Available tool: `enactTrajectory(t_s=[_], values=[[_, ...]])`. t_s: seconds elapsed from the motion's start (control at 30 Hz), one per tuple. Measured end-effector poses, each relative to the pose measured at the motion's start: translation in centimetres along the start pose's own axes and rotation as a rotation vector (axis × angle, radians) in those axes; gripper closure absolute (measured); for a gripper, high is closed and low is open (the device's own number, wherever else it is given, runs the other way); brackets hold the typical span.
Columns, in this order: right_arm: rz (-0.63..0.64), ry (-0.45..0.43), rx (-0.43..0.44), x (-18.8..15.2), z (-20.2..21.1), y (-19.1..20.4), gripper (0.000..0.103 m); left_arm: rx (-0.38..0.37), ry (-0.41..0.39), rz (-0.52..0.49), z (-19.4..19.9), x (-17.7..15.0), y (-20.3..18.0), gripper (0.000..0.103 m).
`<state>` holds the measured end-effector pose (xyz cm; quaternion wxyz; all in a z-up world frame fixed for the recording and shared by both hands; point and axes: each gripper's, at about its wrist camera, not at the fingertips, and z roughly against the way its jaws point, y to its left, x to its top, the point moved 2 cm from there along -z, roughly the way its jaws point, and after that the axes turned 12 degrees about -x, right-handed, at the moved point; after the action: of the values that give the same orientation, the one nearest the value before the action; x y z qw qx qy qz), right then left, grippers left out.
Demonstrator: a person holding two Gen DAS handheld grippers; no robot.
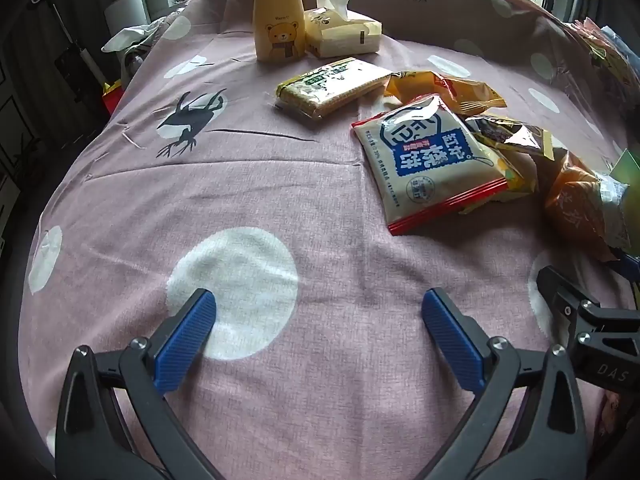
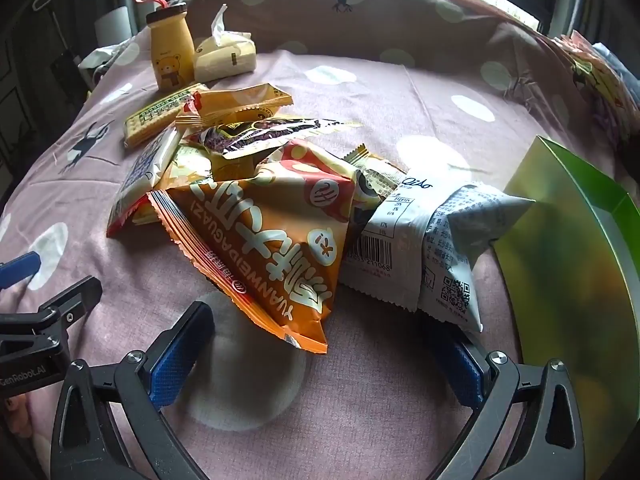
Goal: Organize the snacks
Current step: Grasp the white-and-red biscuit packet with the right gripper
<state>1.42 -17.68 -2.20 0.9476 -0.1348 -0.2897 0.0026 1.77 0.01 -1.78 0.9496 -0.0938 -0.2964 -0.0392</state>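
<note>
A pile of snack packets lies on the pink spotted cloth [image 1: 304,208]. In the left wrist view a beige packet with red edges [image 1: 428,164] lies ahead to the right, a cracker pack [image 1: 332,86] beyond it. My left gripper [image 1: 318,312] is open and empty above the cloth. In the right wrist view an orange packet [image 2: 272,236] lies just ahead, a white packet [image 2: 424,248] to its right, darker and yellow packets [image 2: 256,136] behind. My right gripper [image 2: 324,332] is open and empty, with the orange packet's corner between its fingers. A green box [image 2: 568,248] stands at right.
A yellow bear bottle [image 1: 278,16] and a tissue pack [image 1: 340,32] stand at the far edge. The right gripper's body [image 1: 592,332] shows at the left view's lower right. A cloth-covered backrest [image 2: 360,12] rises behind. More bags [image 2: 592,68] lie far right.
</note>
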Motion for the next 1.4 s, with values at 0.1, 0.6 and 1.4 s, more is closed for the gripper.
enactTrajectory(t_s=[0.1,0.6,1.4], values=[[-0.014,0.052,-0.02,0.2,0.1,0.1,0.0,0.0,0.003,0.003,0.0,0.0,0.0,0.0],[-0.109,-0.101,0.284,4.4,8.5,-1.4,0.003,-0.316,-0.057,0.181,4.0,3.9,1.8,0.005],[-0.203,0.235,0.554,11.3,-2.1,5.0,0.07,-0.529,0.053,0.26,-3.2,7.6,1.5,0.054]])
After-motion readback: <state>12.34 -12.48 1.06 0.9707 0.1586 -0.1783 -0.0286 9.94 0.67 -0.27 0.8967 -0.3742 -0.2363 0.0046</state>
